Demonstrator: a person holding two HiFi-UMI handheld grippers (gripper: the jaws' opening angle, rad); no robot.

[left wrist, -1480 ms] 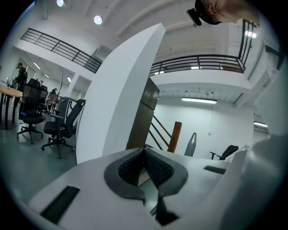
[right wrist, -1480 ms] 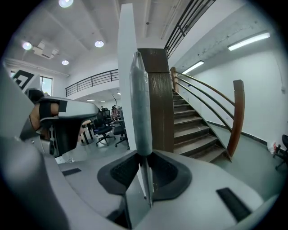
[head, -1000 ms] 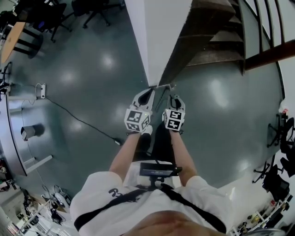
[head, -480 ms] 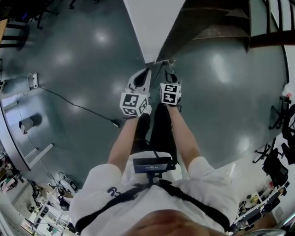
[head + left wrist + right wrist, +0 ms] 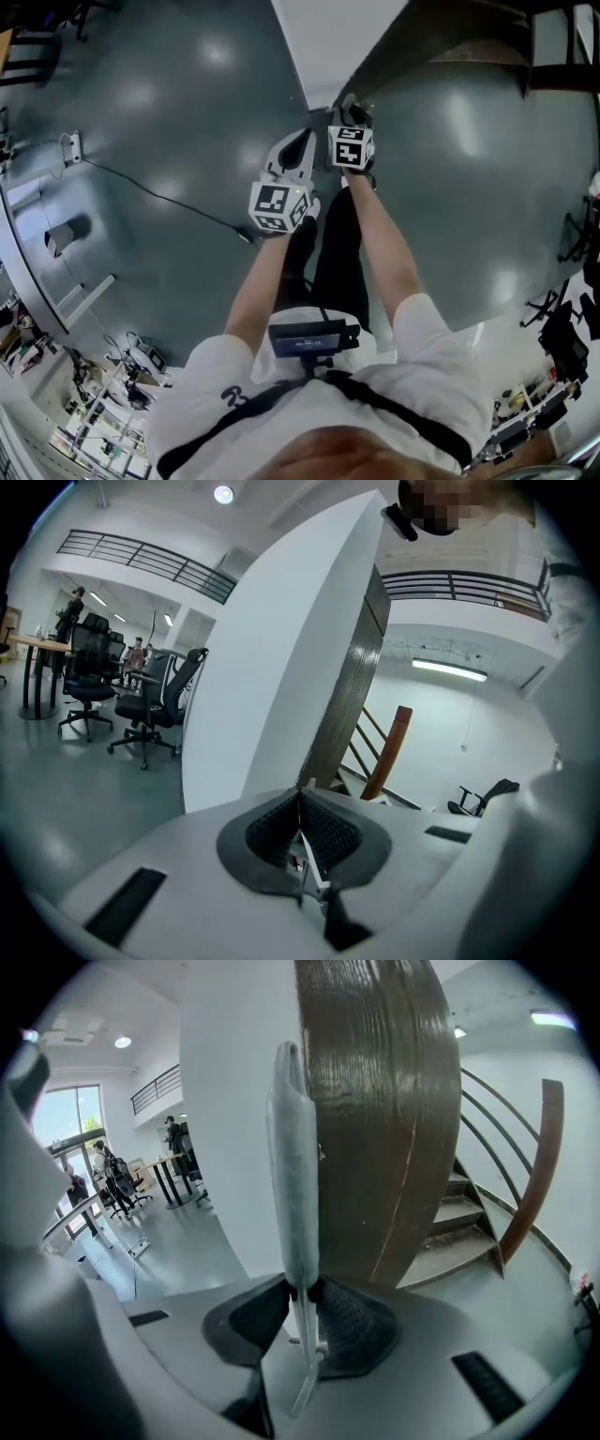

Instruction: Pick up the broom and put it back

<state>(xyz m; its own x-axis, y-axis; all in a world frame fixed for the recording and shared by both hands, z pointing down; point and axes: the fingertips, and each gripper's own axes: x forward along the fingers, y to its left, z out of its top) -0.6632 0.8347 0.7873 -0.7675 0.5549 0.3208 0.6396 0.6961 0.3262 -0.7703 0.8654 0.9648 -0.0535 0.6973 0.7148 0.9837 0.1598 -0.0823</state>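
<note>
The broom shows as a pale grey handle (image 5: 292, 1166) standing upright in the right gripper view, against the corner where a white wall (image 5: 234, 1147) meets the dark wooden side of a staircase (image 5: 375, 1129). My right gripper (image 5: 302, 1288) is shut on this handle, with both ribbed pads pressed to its lower part. In the head view the right gripper (image 5: 349, 105) sits at the foot of that corner, and the broom's head is hidden. My left gripper (image 5: 302, 139) hangs just left of it; in the left gripper view (image 5: 300, 803) its pads meet with nothing between them.
Grey polished floor (image 5: 187, 112) spreads all round. A black cable (image 5: 159, 197) runs across it at the left. Wooden stairs (image 5: 459, 1213) rise to the right of the corner. Office chairs (image 5: 141, 705) and desks stand far left, with people (image 5: 173, 1138) in the distance.
Both grippers have sunk and moved forward toward the wall corner, the right one farther. The right gripper still grips the handle. The thin rod seen between the fingertips earlier no longer shows in the head view.
</note>
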